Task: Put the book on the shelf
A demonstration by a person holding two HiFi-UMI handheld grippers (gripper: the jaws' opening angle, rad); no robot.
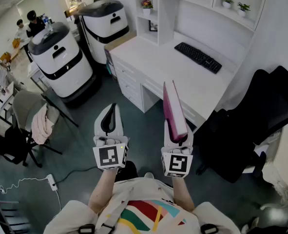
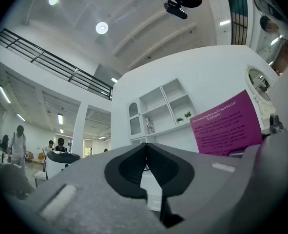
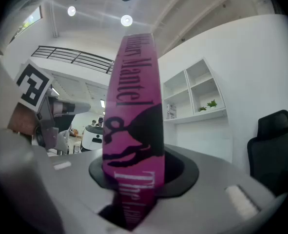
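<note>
Far left of the table [image 1: 182, 82]: grey chair [image 1: 24, 108] with a pink cloth [image 1: 42, 125] draped on it, and a white power strip [image 1: 51, 182] on the floor nearer the person. Also left of the table, two big white-and-black machines [image 1: 61, 62] stand side by side, one just beside the table's left end. Left gripper [image 1: 112, 108] is held up in front of the table's drawers, jaws pressed together with nothing between them. Right gripper [image 1: 177, 136] is just beside it, jaws pinching the lower end of the book [image 1: 173, 106]. The pink book stands upright, slightly tilted, its spine toward the right gripper's camera. In the head view its top overlaps the table's front edge. On the table, toward its back right, a black keyboard [image 1: 198, 57]. Shelf [image 1: 153, 13] of open white compartments rises at the table's back, with a flower pot [image 1: 146, 5] in a left compartment and two small green plants [image 1: 234, 3] up right. Right of the table, near its front corner: black office chair [image 1: 253, 126].
</note>
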